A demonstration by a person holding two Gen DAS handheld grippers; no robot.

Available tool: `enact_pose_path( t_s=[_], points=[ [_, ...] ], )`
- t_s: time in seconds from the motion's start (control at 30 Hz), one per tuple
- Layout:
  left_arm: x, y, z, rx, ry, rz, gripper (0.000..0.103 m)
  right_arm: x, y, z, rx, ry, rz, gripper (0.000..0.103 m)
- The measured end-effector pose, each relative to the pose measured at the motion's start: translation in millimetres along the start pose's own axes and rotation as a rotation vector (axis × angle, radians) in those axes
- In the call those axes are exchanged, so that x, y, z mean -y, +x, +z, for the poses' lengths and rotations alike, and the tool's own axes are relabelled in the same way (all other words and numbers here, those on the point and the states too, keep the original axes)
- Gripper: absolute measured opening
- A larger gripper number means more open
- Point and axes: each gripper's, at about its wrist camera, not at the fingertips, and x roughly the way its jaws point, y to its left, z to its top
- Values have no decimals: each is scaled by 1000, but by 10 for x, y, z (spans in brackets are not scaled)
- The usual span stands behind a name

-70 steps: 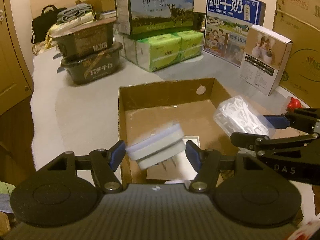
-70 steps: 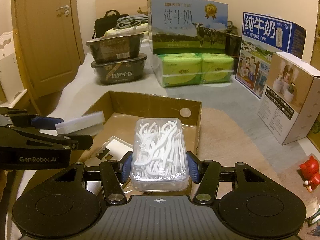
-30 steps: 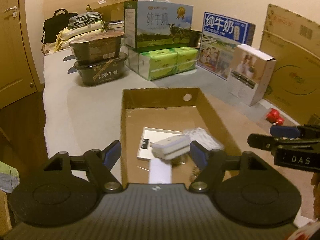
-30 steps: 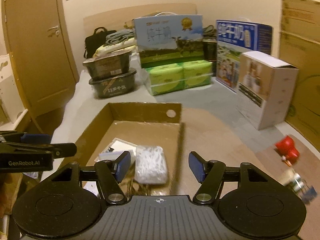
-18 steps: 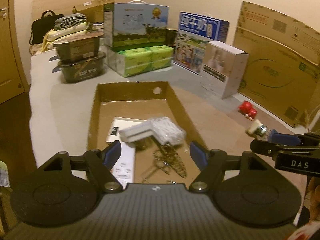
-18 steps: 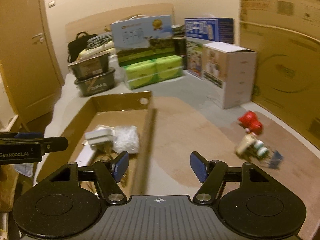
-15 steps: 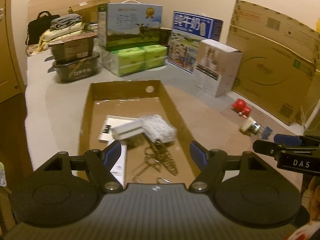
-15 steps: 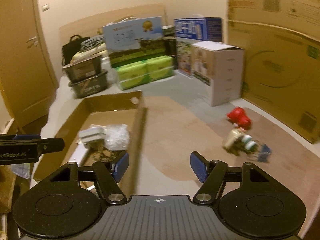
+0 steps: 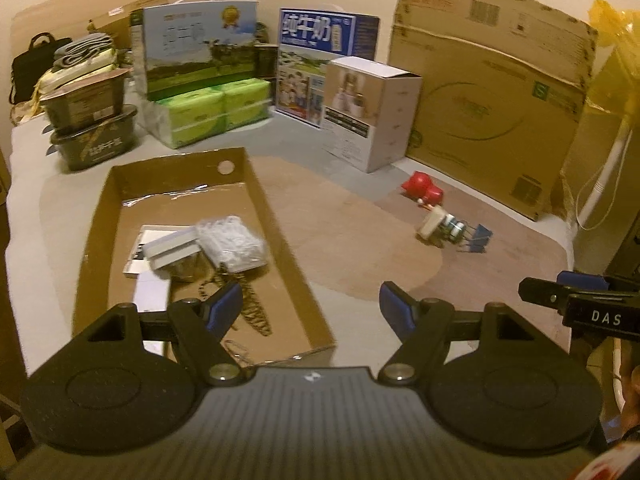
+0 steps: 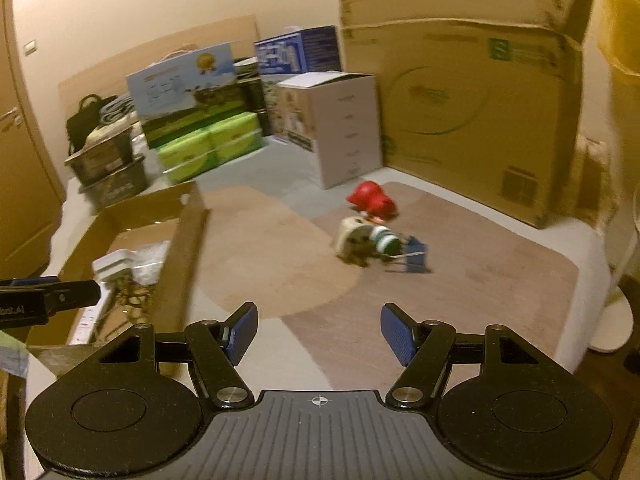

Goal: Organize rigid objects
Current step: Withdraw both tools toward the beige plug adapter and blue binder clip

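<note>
A shallow cardboard box [image 9: 280, 236] lies on the bed; it also shows in the right wrist view [image 10: 192, 236]. In it lie a white and grey case [image 9: 172, 246], a clear box of floss picks [image 9: 232, 244], papers and wire clips. To its right on the brown mat lie a red toy [image 9: 422, 188] [image 10: 372, 200], a beige item with small bottles [image 9: 440, 228] [image 10: 364, 240] and a blue binder clip [image 10: 414, 254]. My left gripper [image 9: 310, 308] is open and empty above the box's near right corner. My right gripper [image 10: 318, 330] is open and empty, short of the toys.
Milk cartons [image 9: 200, 52], green tissue packs [image 9: 212, 114], stacked black food tubs [image 9: 88, 120] and a white carton [image 9: 372, 112] stand at the back. A big flat cardboard box [image 9: 492, 92] leans at the right. A wooden door [image 10: 20, 160] is at the left.
Both grippers let go of the case and the floss-pick box, which now lie in the cardboard box. Both grippers pulled back and swung right toward the toys on the mat.
</note>
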Motion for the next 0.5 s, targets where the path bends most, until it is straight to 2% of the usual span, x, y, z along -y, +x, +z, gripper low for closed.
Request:
enact_pose_path(
  t_s=[0.5],
  points=[
    [364, 111, 57, -6, 52, -49, 73, 458, -141, -73, 11, 66, -70, 68]
  ],
)
